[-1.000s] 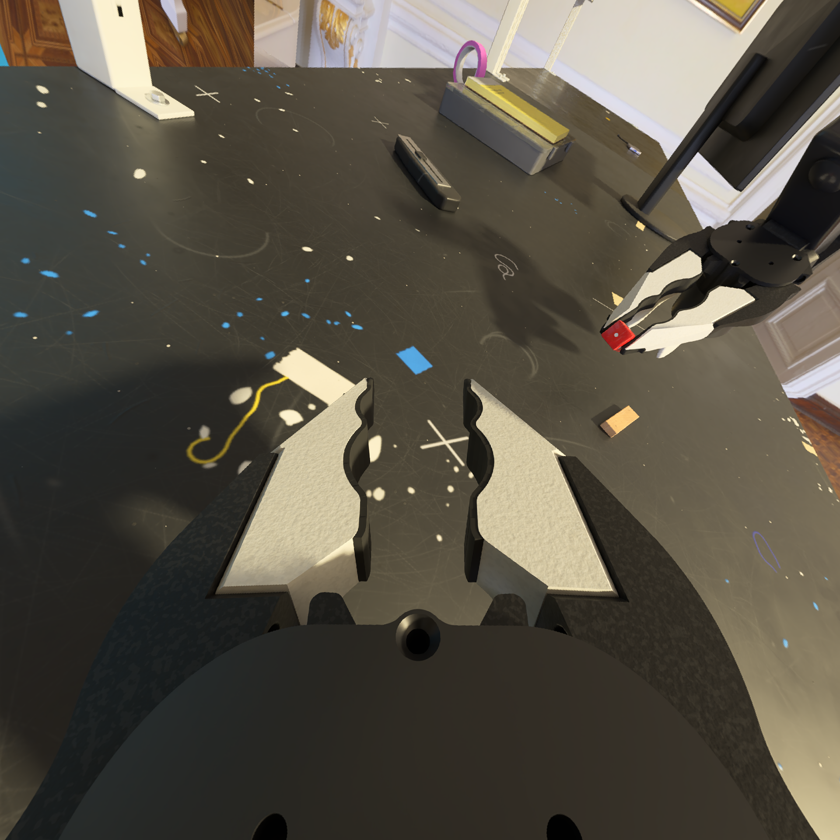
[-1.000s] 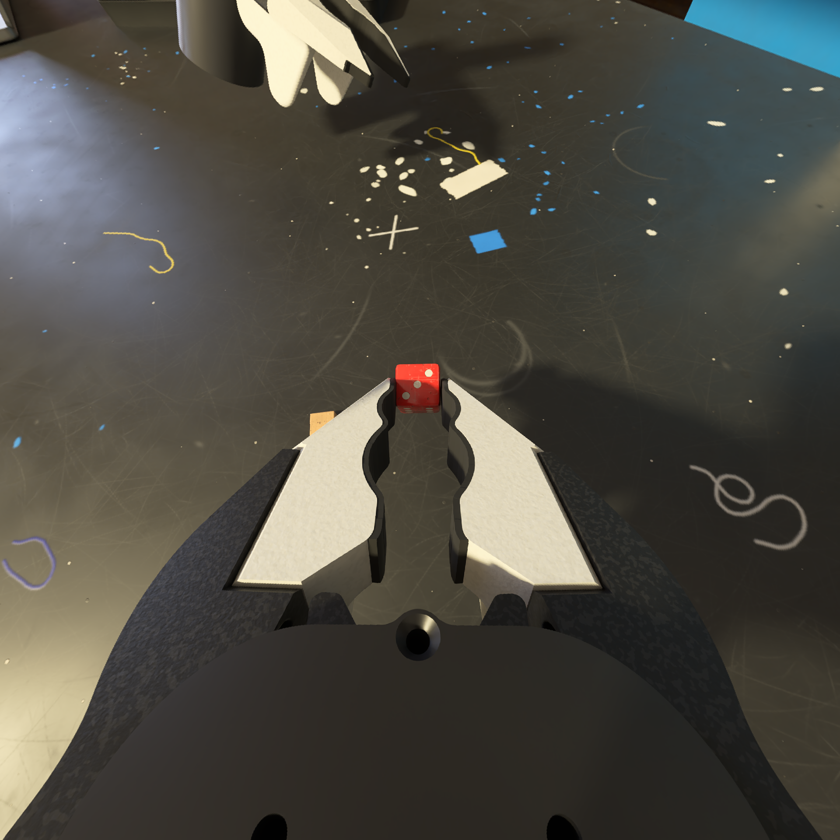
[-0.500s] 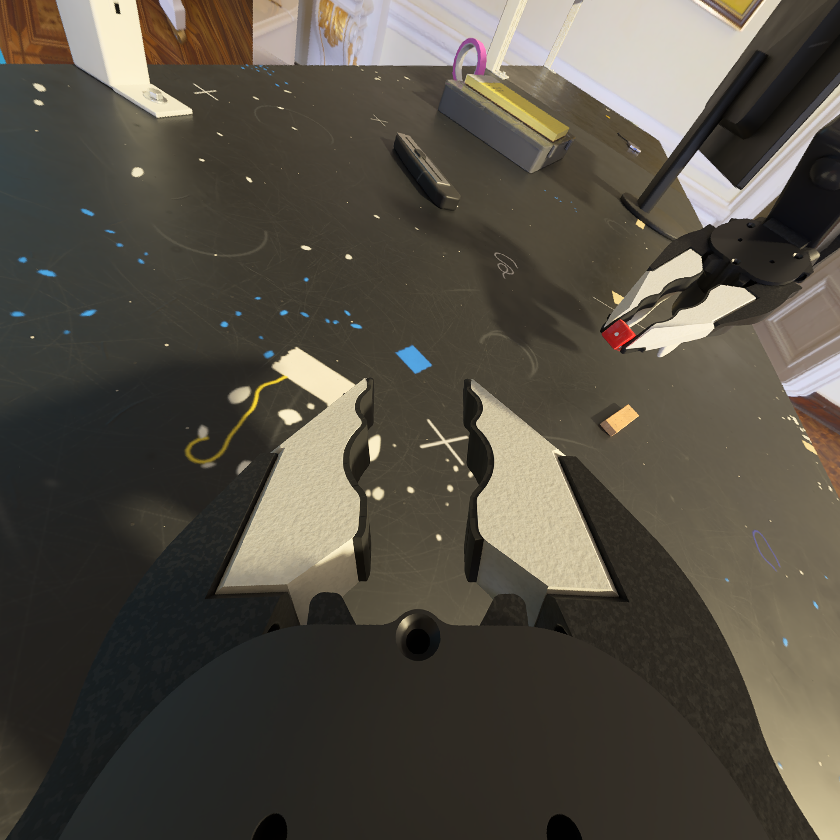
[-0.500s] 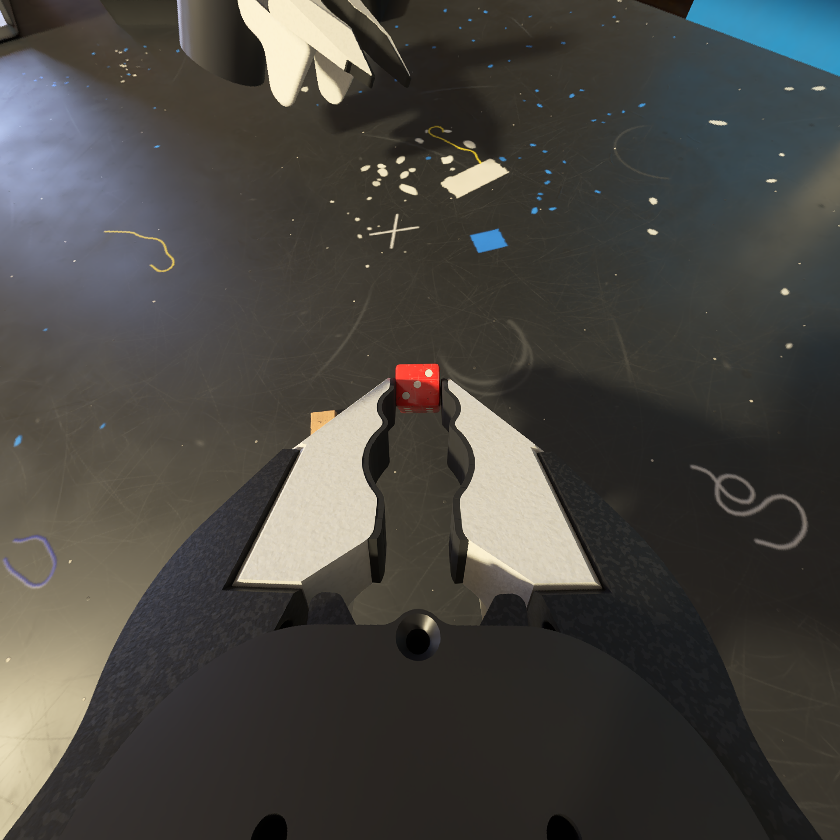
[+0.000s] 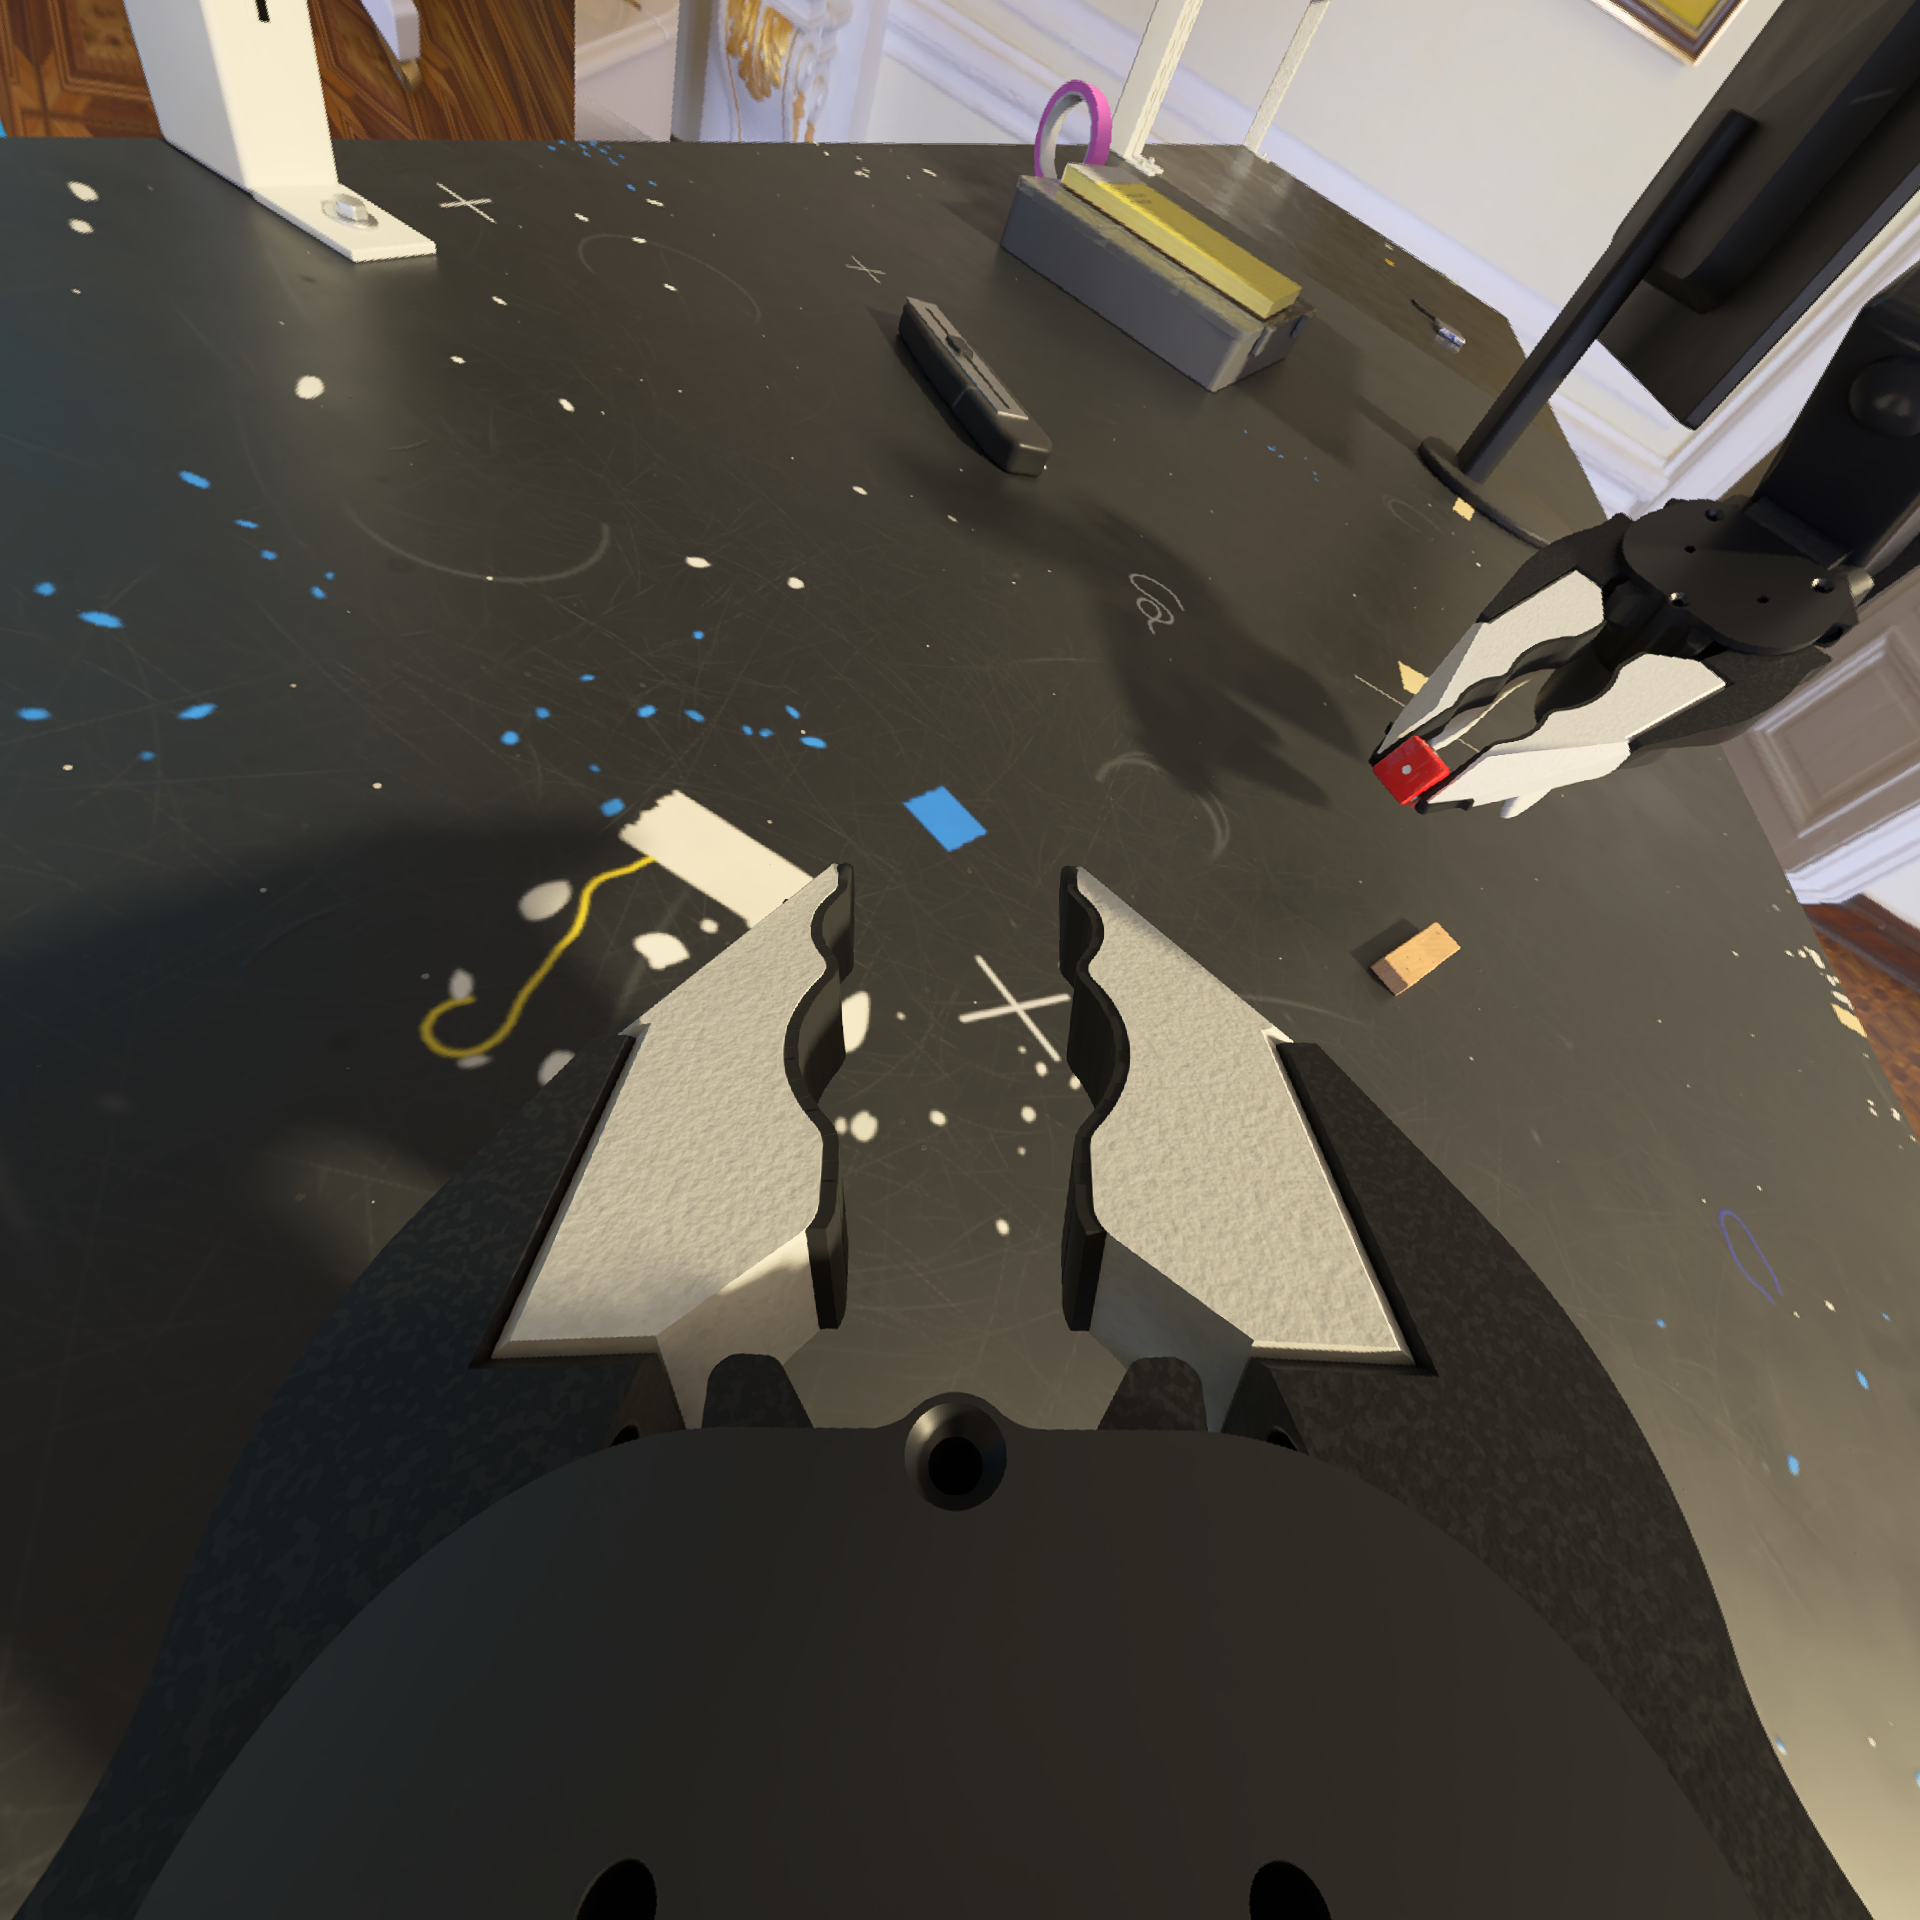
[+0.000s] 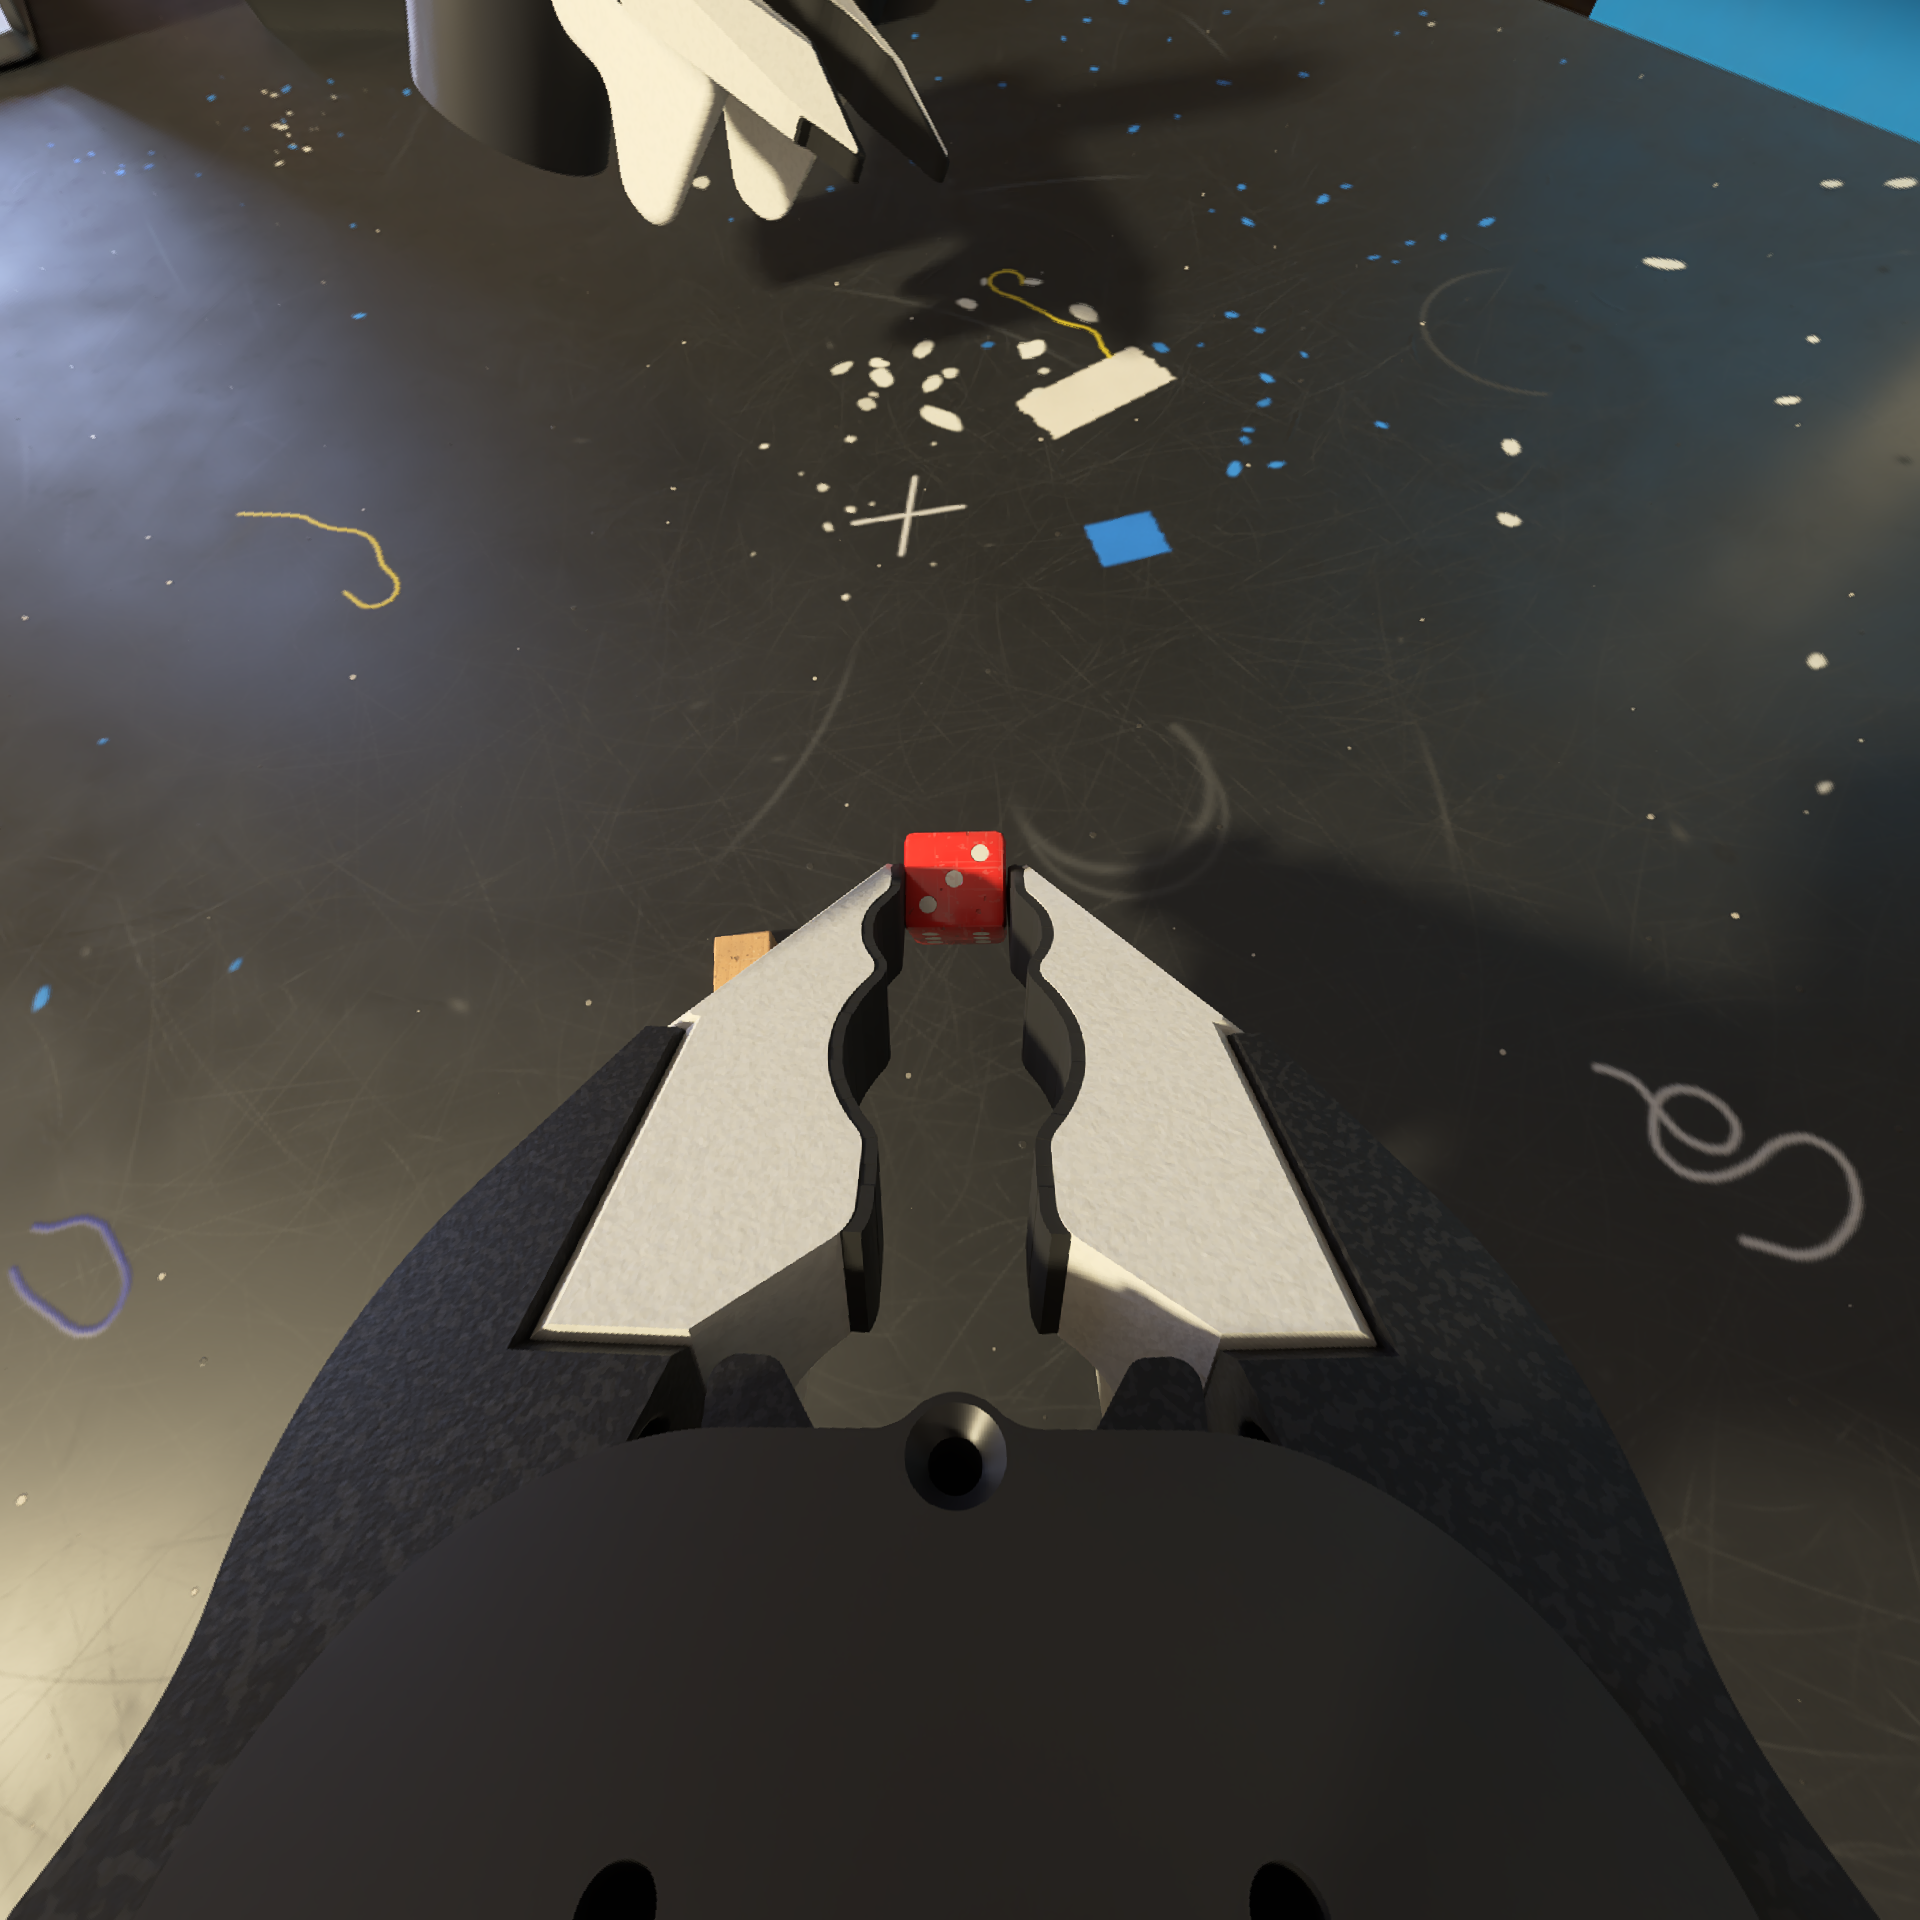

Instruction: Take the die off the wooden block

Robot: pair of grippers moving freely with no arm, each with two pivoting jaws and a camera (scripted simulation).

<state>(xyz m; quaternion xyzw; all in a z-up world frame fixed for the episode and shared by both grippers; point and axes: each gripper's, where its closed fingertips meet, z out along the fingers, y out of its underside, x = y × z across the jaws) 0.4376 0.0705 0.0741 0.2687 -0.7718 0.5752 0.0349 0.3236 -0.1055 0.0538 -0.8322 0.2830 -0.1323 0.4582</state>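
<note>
We see the red die pinched at the tips of the right gripper, its jaws closed on it, lifted above the dark bench near the bench's right edge. The wooden block lies bare on the bench below it, apart from the die. Our left gripper hangs with jaws open and nothing between them, over a white cross mid-bench.

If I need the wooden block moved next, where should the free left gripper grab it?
Probably across the wooden block on its two long side faces, coming straight down. It lies flat and low on the table, apart from everything, so only a top approach gives the left gripper, now open, parallel faces.
</note>
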